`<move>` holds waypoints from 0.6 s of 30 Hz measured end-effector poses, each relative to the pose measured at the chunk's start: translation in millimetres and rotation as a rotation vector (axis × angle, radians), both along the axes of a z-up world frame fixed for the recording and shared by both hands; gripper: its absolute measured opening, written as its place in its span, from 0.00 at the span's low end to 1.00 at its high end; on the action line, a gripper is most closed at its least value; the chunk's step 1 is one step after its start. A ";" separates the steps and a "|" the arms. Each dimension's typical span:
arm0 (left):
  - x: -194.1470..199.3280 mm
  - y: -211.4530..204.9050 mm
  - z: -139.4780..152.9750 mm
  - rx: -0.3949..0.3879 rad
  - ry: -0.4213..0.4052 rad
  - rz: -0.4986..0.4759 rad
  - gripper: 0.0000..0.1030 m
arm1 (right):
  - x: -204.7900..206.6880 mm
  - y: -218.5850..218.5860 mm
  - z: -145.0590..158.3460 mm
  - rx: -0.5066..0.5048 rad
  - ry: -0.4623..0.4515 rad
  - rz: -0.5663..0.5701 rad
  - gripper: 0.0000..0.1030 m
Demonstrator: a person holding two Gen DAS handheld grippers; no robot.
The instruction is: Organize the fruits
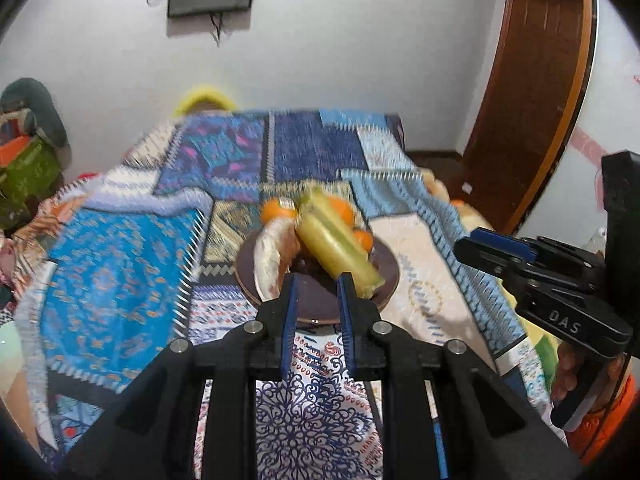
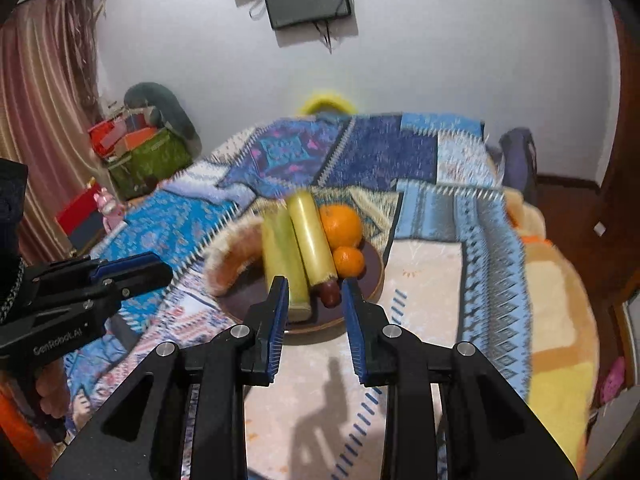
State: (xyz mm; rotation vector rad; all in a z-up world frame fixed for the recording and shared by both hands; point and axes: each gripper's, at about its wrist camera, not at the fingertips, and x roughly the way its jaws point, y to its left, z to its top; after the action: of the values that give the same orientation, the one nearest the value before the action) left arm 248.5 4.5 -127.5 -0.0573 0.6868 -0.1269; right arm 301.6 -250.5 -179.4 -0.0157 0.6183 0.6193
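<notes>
A: Counting what sits on the dark plate (image 2: 372,280): two yellow-green stalks (image 2: 310,236) side by side, two oranges (image 2: 340,224) at their three o'clock, one pomelo wedge (image 2: 232,256) at nine o'clock, one dark red fruit (image 2: 330,292) at six.

B: And the grippers?

A: Left gripper (image 1: 318,280) closed to its narrowest, empty. Right gripper (image 2: 314,286) barely parted, empty, above the patterned bedspread (image 2: 424,280).

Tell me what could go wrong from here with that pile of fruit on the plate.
1. The two long yellow-green stalks lie stacked on the dark plate, one end near its front rim; a nudge could roll them onto the bedspread.
2. The small orange sits near the plate's edge and might roll off.
3. The plate rests on soft bedding, so pressing it could tip it.
</notes>
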 end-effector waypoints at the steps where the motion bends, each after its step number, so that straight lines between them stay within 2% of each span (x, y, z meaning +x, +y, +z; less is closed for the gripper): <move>1: -7.7 0.3 9.4 0.001 -0.023 0.007 0.18 | -5.9 -0.9 6.1 0.002 -0.019 -0.004 0.25; 9: -84.0 -5.6 85.9 0.031 -0.243 0.052 0.19 | -81.3 -16.9 75.8 0.052 -0.226 -0.025 0.36; 12: -111.7 -6.5 109.1 0.024 -0.313 0.066 0.26 | -110.3 -24.8 99.0 0.091 -0.310 -0.040 0.47; 15: -138.9 -7.8 128.7 0.028 -0.380 0.086 0.34 | -137.0 -31.6 116.7 0.121 -0.387 -0.058 0.53; 17: -156.1 -8.2 139.8 0.025 -0.424 0.097 0.44 | -151.5 -35.1 125.1 0.144 -0.422 -0.065 0.57; 18: -163.4 -8.8 144.1 0.024 -0.443 0.101 0.47 | -159.0 -36.8 129.3 0.156 -0.442 -0.071 0.62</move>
State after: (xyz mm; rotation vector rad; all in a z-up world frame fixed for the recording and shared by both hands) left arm 85.1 -4.2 16.6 -0.0388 0.2423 -0.0314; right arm 142.6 -287.3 -50.1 0.0149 0.1421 0.5708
